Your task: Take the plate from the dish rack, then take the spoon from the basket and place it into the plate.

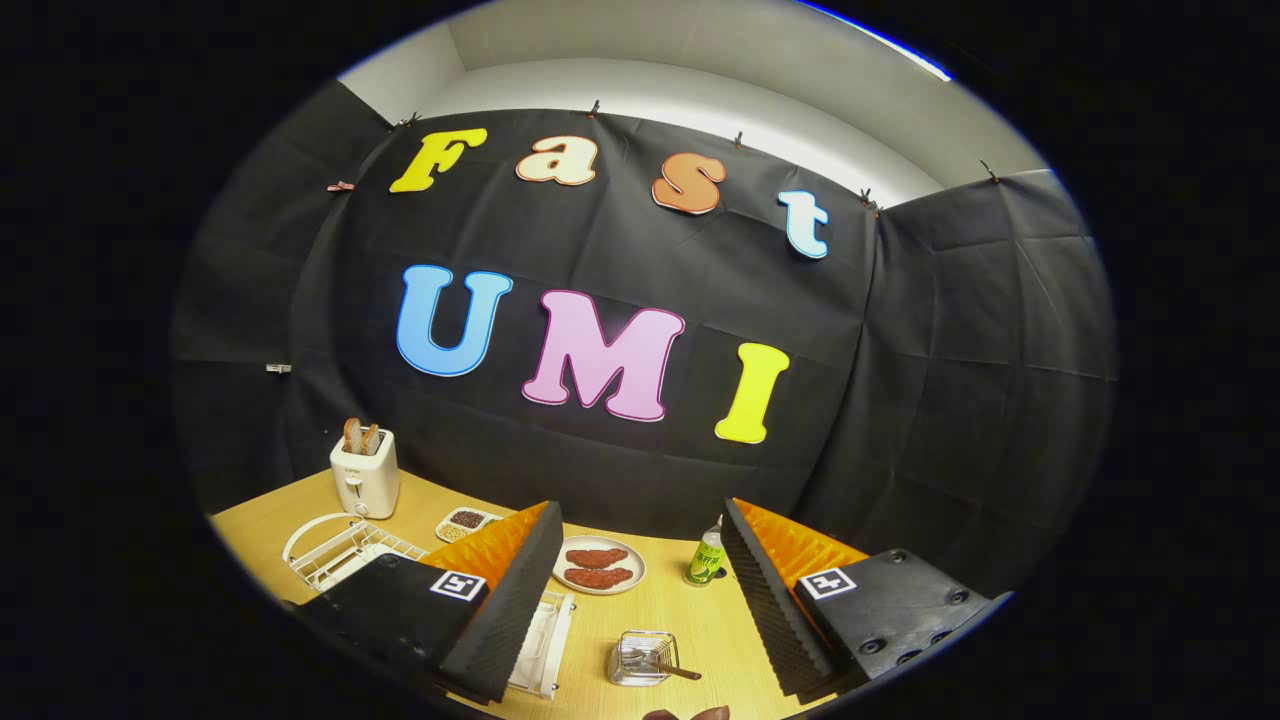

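- Light comes from above: a bright white band glows over the top of the black cloth wall (900, 380), which itself stays dark and matte.
- The wooden table (690, 620) is evenly and warmly lit, with only soft, short shadows under the toaster (364, 474) and the green bottle (707, 556).
- Fisheye distortion bends the wall and table edges strongly toward the rim.
- Focus is fairly sharp mid-scene; the gripper (640, 590), open with nothing between its fingers, looks slightly soft up close.
- No harsh glare on the white plate (600, 566).
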Demonstrator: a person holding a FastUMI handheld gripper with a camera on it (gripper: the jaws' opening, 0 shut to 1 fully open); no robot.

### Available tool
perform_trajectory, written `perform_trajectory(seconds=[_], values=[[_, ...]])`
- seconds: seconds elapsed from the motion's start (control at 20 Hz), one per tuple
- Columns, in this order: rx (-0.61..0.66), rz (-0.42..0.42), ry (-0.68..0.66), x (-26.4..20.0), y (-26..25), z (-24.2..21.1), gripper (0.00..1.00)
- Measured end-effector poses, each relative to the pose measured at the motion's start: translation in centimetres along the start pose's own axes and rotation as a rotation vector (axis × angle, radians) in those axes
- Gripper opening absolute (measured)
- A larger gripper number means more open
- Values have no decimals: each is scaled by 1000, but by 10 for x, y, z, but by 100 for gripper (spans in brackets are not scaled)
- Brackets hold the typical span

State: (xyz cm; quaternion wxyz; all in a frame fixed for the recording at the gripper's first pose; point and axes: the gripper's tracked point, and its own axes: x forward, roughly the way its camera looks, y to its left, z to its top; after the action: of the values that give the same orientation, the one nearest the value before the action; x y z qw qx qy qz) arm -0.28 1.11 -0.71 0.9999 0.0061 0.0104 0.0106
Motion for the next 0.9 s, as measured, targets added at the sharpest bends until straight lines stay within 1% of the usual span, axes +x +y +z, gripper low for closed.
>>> perform_trajectory(seconds=[0.45,0.55,0.7,0.8,0.9], values=[[14,18,15,-1,9,-4,97],[29,52,39,3,23,-8,97],[60,141,126,9,56,-24,97],[70,194,199,15,77,-36,97],[93,239,308,19,100,-56,98]])
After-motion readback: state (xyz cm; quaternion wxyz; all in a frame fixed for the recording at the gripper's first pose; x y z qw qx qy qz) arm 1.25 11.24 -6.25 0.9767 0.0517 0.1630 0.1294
